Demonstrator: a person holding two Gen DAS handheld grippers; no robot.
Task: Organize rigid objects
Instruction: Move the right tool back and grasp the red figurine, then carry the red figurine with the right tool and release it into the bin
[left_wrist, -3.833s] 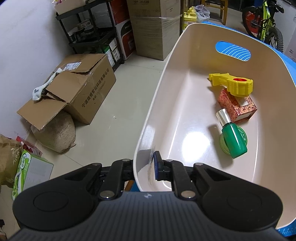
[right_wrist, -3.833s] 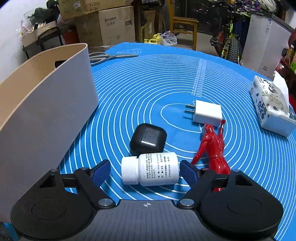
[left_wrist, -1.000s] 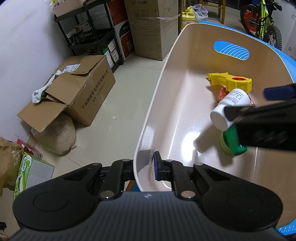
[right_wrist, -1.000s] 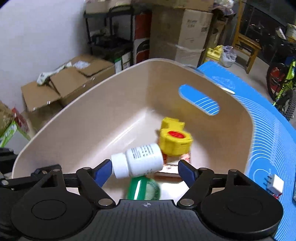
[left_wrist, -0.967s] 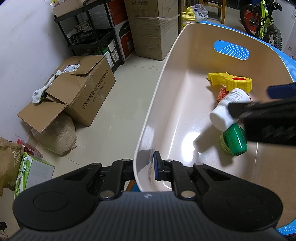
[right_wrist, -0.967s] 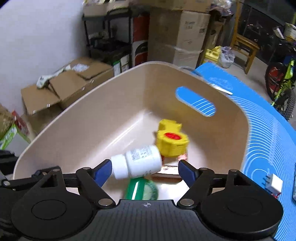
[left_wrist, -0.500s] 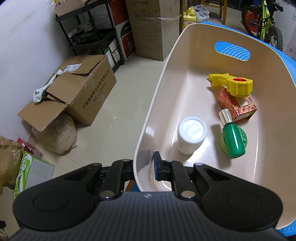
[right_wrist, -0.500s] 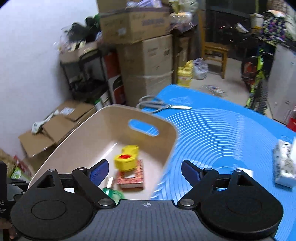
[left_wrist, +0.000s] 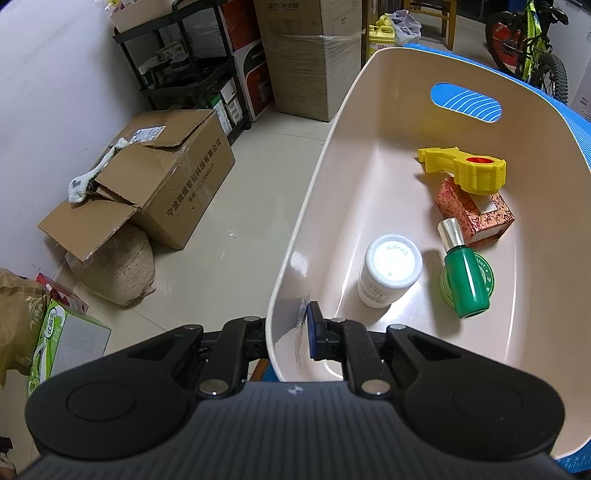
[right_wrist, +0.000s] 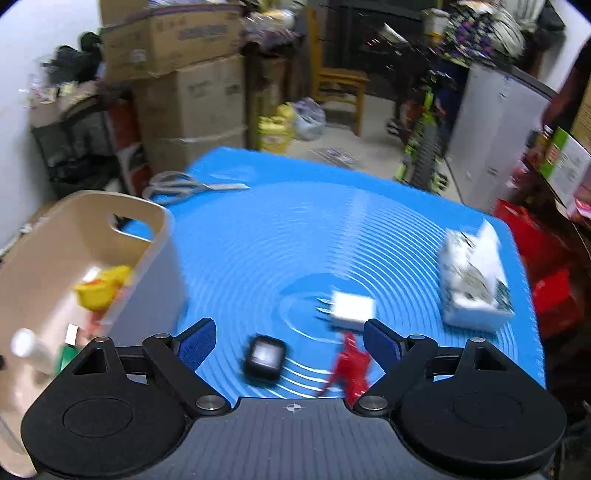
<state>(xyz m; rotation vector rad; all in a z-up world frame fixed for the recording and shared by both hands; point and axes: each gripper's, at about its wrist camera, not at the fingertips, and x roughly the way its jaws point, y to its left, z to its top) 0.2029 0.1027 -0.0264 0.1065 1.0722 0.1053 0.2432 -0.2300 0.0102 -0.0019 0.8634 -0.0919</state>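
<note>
My left gripper (left_wrist: 291, 332) is shut on the near rim of the beige bin (left_wrist: 295, 236). Inside the bin stand a white pill bottle (left_wrist: 389, 269), a green bottle (left_wrist: 466, 280), a patterned red box (left_wrist: 474, 210) and a yellow tool (left_wrist: 465, 168). My right gripper (right_wrist: 290, 343) is open and empty above the blue mat (right_wrist: 295, 229). Under it lie a black earbud case (right_wrist: 265, 356), a red figurine (right_wrist: 349, 365) and a white charger (right_wrist: 351, 308). The bin also shows at the left of the right wrist view (right_wrist: 151, 236).
A tissue pack (right_wrist: 476, 284) lies at the mat's right side and scissors (right_wrist: 184, 186) at its far left. Cardboard boxes (left_wrist: 155, 184), a sack (left_wrist: 114, 262) and shelves (left_wrist: 192, 66) stand on the floor left of the bin. A bicycle (left_wrist: 532, 37) is behind.
My right gripper let the white pill bottle go in the bin, where it now stands upright. It then swung right, out over the mat. My left gripper has kept its hold on the rim.
</note>
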